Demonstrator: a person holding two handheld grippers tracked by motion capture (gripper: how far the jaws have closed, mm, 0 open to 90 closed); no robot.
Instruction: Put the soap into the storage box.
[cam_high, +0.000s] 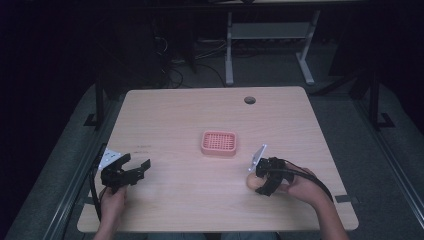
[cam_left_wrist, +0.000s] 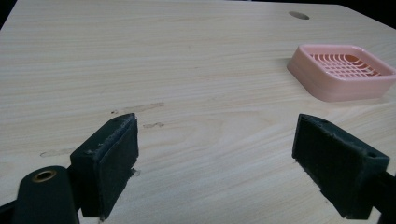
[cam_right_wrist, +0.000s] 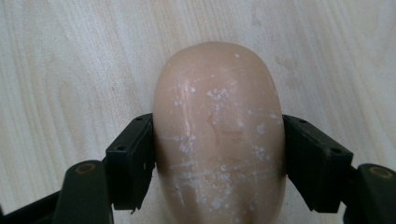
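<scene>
A peach-coloured bar of soap (cam_right_wrist: 219, 116), scuffed with white marks, sits between the jaws of my right gripper (cam_right_wrist: 218, 140), which press on both of its long sides. Seen from above, the soap (cam_high: 251, 183) is low over the table's front right, with the right gripper (cam_high: 260, 181) shut on it and pointing down. A pink slotted soap dish (cam_high: 219, 143) stands in the table's middle, apart from the soap. At the front left, my left gripper (cam_high: 136, 161) is open and holds nothing; it (cam_left_wrist: 217, 154) points towards the dish (cam_left_wrist: 322, 86).
The wooden table (cam_high: 190, 115) has a round cable hole (cam_high: 249, 100) near its far edge. Past the far edge, white desk legs (cam_high: 229, 55) and cables lie on a dark floor.
</scene>
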